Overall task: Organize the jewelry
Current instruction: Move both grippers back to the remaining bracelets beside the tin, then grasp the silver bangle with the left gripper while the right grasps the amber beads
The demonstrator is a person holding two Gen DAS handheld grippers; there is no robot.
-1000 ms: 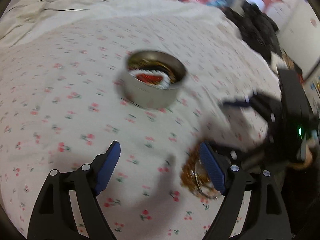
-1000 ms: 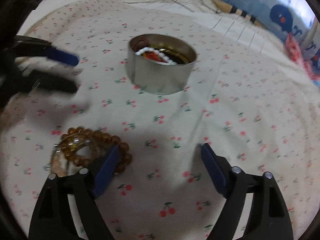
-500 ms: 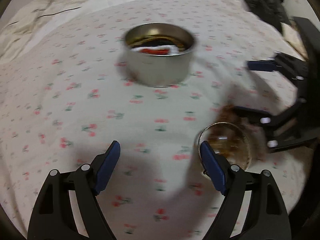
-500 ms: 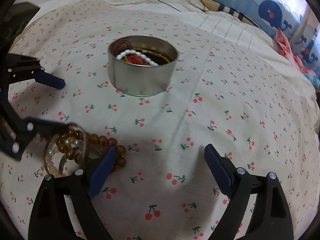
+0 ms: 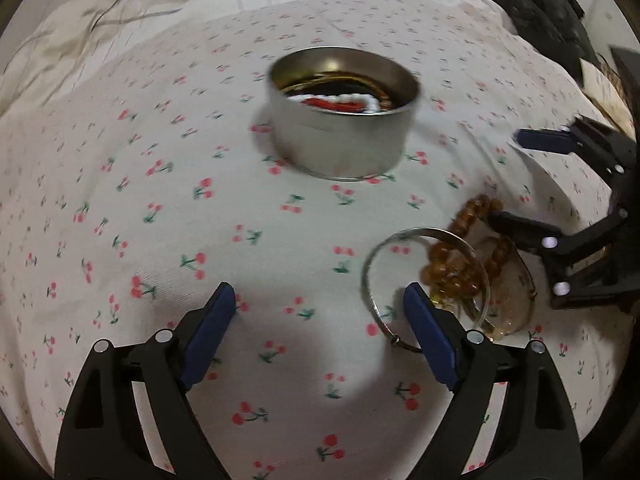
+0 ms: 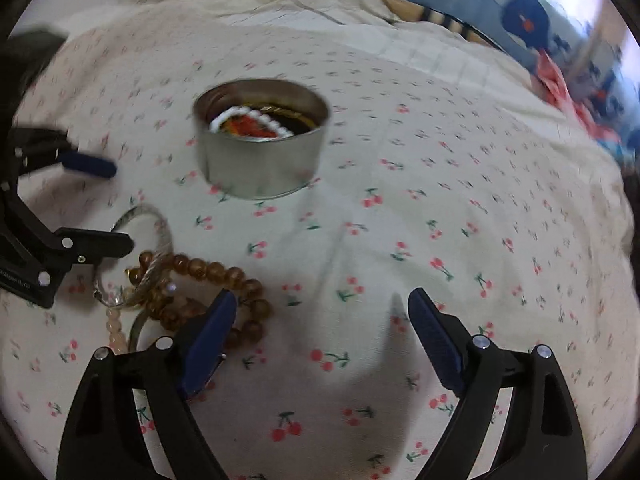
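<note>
Both tongs stand wide apart and grip nothing. The left tongs (image 5: 320, 312) hang over the cherry-print bedsheet (image 5: 160, 200), on the near side of the round metal tin (image 5: 344, 120); between their blue pads there is only bare sheet. Their right-hand pad (image 5: 430, 340) overlaps the near edge of the silver bangle (image 5: 376, 252), though whether it touches the bangle cannot be told.

The jewelry pile lies near the tin, to its right in the left wrist view and to its left in the right wrist view. It is made of the silver bangle, a string of amber beads (image 6: 216, 272) draped across it, and a paler clear-bead bracelet (image 6: 114, 332) beside them. The tin itself already holds a white bead strand (image 6: 244, 114) around something red, with dark and gold pieces beneath.

The right tongs (image 6: 320, 332) also hover open over the sheet, their left-hand pad (image 6: 208, 332) directly over the amber beads; contact is unclear. In the left wrist view, one finger of the right tongs reaches in over the far end of the amber string.
</note>
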